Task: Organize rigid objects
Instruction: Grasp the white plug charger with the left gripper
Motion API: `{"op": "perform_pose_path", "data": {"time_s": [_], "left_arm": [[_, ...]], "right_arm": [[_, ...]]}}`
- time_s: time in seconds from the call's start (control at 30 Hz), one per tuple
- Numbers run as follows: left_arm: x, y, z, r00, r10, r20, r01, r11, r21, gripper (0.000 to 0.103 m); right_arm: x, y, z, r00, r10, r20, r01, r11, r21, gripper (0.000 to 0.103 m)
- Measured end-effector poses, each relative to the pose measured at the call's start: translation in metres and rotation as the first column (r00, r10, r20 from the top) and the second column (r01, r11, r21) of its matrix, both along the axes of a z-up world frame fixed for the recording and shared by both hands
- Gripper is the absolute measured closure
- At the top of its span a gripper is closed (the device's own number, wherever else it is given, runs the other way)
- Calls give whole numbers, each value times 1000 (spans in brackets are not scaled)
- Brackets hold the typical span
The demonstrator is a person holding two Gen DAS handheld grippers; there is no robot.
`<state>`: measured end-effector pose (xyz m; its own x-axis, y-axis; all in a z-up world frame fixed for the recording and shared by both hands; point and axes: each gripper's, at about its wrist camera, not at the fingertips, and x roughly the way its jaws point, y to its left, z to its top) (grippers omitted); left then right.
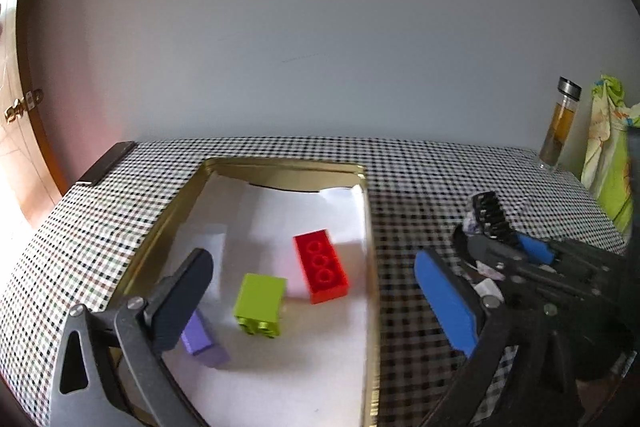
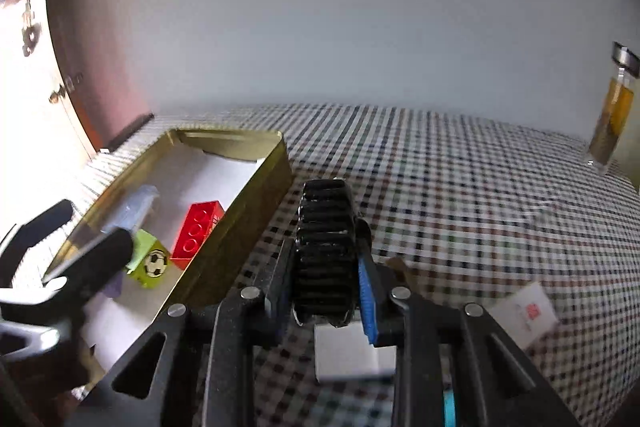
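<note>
Left wrist view: the left hand-held gripper (image 1: 316,303) hangs with its fingers spread wide and empty over the gold tin (image 1: 370,227), where a red brick (image 1: 320,265), a green brick (image 1: 260,303) and a purple brick (image 1: 200,341) already lie on white paper, probably sorted there.

Right wrist view: the right hand-held gripper (image 2: 326,285) is clamped on a black ribbed piece (image 2: 325,259), held above the checked tabletop (image 2: 460,195) just beside the tin (image 2: 256,211), likely bound for it.

Plain pale wall (image 1: 320,27) behind checked tablecloth (image 1: 420,163); wooden door (image 1: 24,131) at left, bright daylight there
</note>
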<state>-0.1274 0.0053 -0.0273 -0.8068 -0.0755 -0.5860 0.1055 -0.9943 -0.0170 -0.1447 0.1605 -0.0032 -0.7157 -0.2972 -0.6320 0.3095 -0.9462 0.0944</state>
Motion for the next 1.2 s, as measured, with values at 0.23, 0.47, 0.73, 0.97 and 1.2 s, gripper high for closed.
{"op": "perform_pose_path", "data": {"time_s": [0.23,0.47,0.73,0.97,1.2], "left_arm": [[0,48,-8,996,-91,9,91,995,-45,1],[-3,101,-28,964,-251,85,259,962,-93,22],[-17,107,-44,947,-275,163,286,957,-47,23],[-24,108,-58,930,-309,197,319,948,-18,23],[-37,106,-67,912,-333,238,334,942,39,28]], "right_arm": [[31,58,10,991,-115,-73,110,992,-59,73],[53,106,5,974,-205,-99,194,974,-113,73],[47,103,-9,960,-262,-103,254,964,-81,73],[49,104,-15,951,-282,-123,273,958,-86,73],[49,99,-15,953,-270,-134,263,962,-70,73]]}}
